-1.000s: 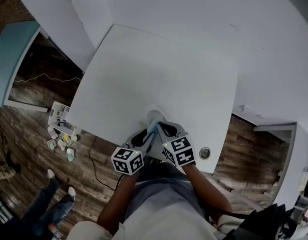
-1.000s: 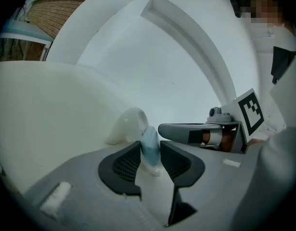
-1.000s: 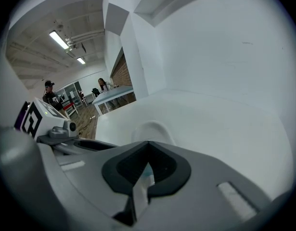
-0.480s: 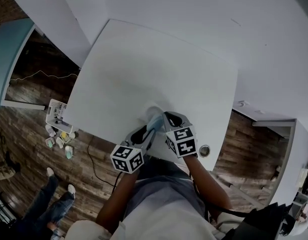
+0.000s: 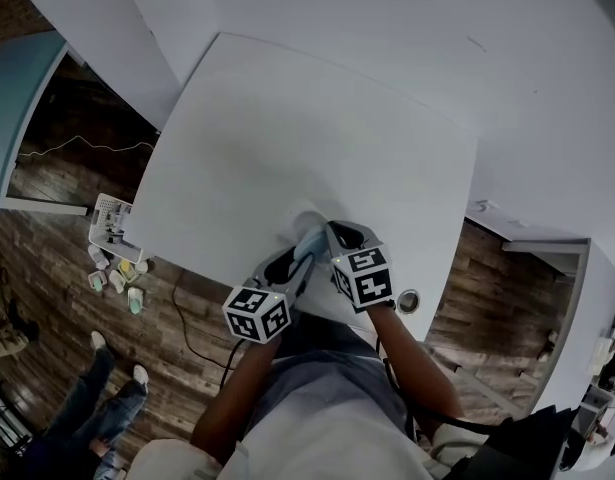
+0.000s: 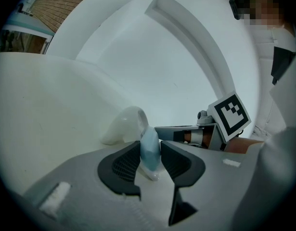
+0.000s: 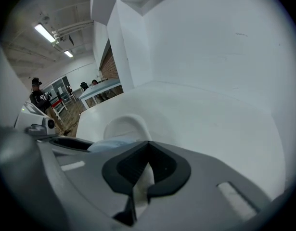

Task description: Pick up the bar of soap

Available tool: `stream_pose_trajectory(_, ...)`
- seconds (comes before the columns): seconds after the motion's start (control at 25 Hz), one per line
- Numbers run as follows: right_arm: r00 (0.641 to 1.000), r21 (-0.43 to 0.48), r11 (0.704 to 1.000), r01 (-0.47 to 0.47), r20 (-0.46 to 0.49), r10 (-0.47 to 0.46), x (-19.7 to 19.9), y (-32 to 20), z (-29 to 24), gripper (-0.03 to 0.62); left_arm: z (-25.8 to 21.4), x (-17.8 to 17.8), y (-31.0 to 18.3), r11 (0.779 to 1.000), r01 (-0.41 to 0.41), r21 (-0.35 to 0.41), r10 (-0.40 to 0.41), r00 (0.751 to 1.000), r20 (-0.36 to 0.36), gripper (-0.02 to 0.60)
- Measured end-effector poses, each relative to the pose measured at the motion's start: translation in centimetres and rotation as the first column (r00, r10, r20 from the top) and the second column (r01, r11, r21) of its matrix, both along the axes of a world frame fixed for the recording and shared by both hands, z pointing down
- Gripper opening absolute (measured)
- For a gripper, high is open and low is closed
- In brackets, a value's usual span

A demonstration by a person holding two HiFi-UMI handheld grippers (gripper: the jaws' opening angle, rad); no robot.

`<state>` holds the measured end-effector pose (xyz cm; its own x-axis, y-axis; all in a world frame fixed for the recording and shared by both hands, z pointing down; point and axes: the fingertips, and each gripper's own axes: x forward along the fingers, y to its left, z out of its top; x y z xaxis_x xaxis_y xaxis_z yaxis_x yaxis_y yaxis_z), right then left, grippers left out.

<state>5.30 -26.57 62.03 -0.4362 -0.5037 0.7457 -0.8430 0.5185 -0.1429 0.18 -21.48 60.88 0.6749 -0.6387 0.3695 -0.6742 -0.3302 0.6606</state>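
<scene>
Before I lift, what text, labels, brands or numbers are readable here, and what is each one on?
No readable words, brands or numbers anywhere.
Marker cubes: black-and-white square patterns only, no letters.
Bar of soap: no print visible.
Small items on the floor: too small to read.

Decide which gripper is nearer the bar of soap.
Left. The left gripper is clamped on the bar of soap; the right gripper lies close on its right, jaws off the soap.
</scene>
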Motion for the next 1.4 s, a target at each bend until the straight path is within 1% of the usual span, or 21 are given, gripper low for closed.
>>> stream_pose_trajectory(0.24,0.999,-0.010,1.000,-0.030,0.014,0.030,0.1,-0.1,-0.1,0.000,-0.1,0.0,-0.3,1.000,-0.004,0.012,0.004,1.000,0.011,0.139)
stream_pose_trajectory(0.6,0.999,-0.002,0.999,-0.041,0.034,0.041,0.4,-0.1,0.0,0.002,-0.3,0.2,-0.4,0.999,-0.031,0.011,0.031,0.999,0.017,0.126)
stream_pose_trajectory(0.76,0.998,-0.003,0.999,-0.053,0.041,0.053,0.6,0.0,0.2,0.002,-0.4,0.4,-0.5,0.998,-0.056,0.039,0.053,0.997,0.062,0.124)
stream_pose_trajectory(0.84,0.995,-0.008,0.997,-0.076,0.058,0.077,0.9,-0.1,0.2,0.000,-0.4,0.6,-0.6,0.997,-0.063,0.044,0.059,0.996,0.067,0.127)
stream_pose_trajectory(1.0,0.994,-0.011,0.996,-0.087,0.064,0.087,1.0,-0.1,0.0,0.000,-0.4,0.7,-0.6,0.995,-0.060,0.079,0.052,0.994,0.096,0.138)
stream_pose_trajectory(1.12,0.994,-0.014,0.996,-0.087,0.065,0.088,0.8,0.0,0.0,0.000,-0.4,0.6,-0.5,0.996,-0.040,0.085,0.032,0.995,0.094,0.138)
stream_pose_trajectory(1.2,0.994,-0.013,0.996,-0.089,0.062,0.089,0.8,0.1,0.0,0.000,-0.6,0.6,-0.6,0.995,-0.046,0.087,0.038,0.995,0.095,0.133)
stream_pose_trajectory(1.4,0.995,-0.018,0.997,-0.071,0.062,0.072,0.7,0.6,0.2,0.002,-1.4,0.6,-0.7,0.991,-0.052,0.126,0.039,0.993,0.107,0.123)
